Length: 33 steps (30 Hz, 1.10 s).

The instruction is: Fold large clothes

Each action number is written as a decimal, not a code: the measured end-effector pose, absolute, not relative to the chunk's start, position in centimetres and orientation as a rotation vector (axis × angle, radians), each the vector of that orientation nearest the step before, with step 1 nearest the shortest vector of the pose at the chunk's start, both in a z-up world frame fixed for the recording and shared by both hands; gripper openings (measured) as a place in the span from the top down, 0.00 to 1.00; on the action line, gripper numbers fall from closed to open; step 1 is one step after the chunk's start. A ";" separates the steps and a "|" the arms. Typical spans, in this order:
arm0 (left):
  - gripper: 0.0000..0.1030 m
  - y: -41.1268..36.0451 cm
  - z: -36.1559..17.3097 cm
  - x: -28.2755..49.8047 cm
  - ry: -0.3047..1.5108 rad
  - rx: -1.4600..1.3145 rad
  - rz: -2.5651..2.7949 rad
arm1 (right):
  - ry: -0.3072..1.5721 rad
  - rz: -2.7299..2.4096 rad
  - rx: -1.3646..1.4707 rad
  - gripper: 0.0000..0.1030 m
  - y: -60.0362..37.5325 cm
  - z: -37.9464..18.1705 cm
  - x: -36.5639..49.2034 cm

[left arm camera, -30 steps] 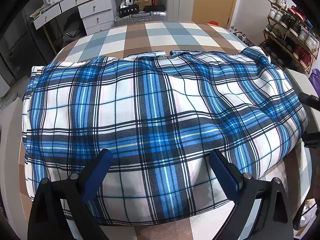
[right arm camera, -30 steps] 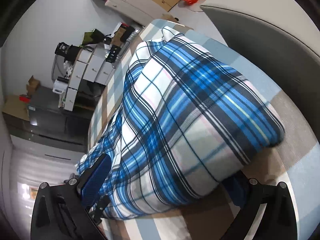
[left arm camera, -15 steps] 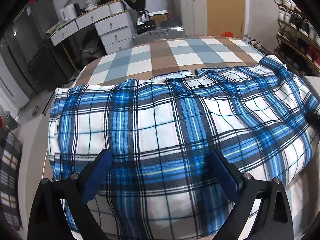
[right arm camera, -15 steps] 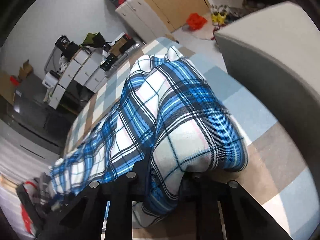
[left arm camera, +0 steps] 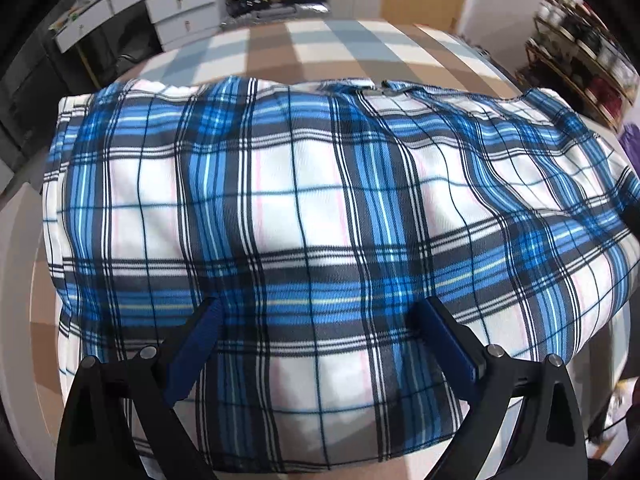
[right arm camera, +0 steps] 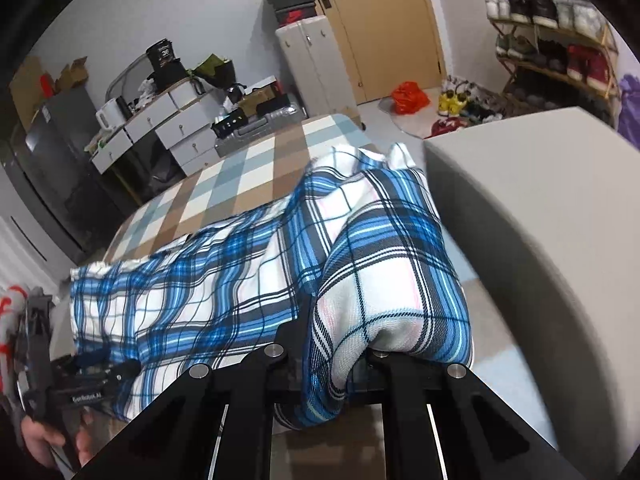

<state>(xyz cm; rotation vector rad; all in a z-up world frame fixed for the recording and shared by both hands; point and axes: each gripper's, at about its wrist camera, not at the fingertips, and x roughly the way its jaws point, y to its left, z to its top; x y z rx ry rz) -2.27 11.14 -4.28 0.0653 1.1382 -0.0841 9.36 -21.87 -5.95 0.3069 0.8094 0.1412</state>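
One blue-and-white plaid garment (left arm camera: 304, 208) lies on one checked bed (left arm camera: 320, 44). Two claws: left claw (left arm camera: 320, 316), right claw (right arm camera: 332, 340). Beyond the bed: one shoe rack (right arm camera: 548, 40), one door (right arm camera: 384, 24), one red bag (right arm camera: 408, 96).

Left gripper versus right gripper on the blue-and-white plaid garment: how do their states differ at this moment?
The left gripper has its blue-padded jaws spread wide over the blue-and-white plaid garment, pinching nothing; the right gripper has just closed and is shut on a bunched end of that garment. Cloth under the left gripper lies flat on the checked cover; cloth at the right gripper is gathered and lifted. Both are black two-finger tools at the near edge.
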 end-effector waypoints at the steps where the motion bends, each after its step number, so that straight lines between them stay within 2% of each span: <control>1: 0.07 10.6 -4.3 -2.6 1.144 0.074 -0.097 | 0.802 0.142 0.296 0.89 -22.3 -5.6 8.5; 6: 0.06 5.8 -4.2 -5.6 1.126 0.217 -0.152 | 0.774 0.136 0.181 0.90 -23.5 -3.1 4.8; 15: 0.07 0.5 -4.0 -8.5 1.169 0.277 -0.393 | 0.714 0.066 0.047 0.90 -24.8 2.6 1.2; 20: 0.07 5.5 -0.6 -8.1 1.148 0.169 -0.400 | 0.665 0.101 -0.095 0.91 -19.9 5.6 1.7; 25: 0.07 16.1 2.6 -6.9 1.073 0.048 -0.243 | 0.574 0.238 -0.352 0.92 -9.0 6.9 1.3; 29: 0.07 23.2 1.8 -6.0 1.095 -0.081 -0.140 | 0.560 0.375 -0.481 0.93 -0.1 4.2 0.4; 33: 0.07 27.7 1.0 -6.1 1.108 -0.188 -0.090 | 0.585 0.464 -0.556 0.92 7.4 -1.4 -0.1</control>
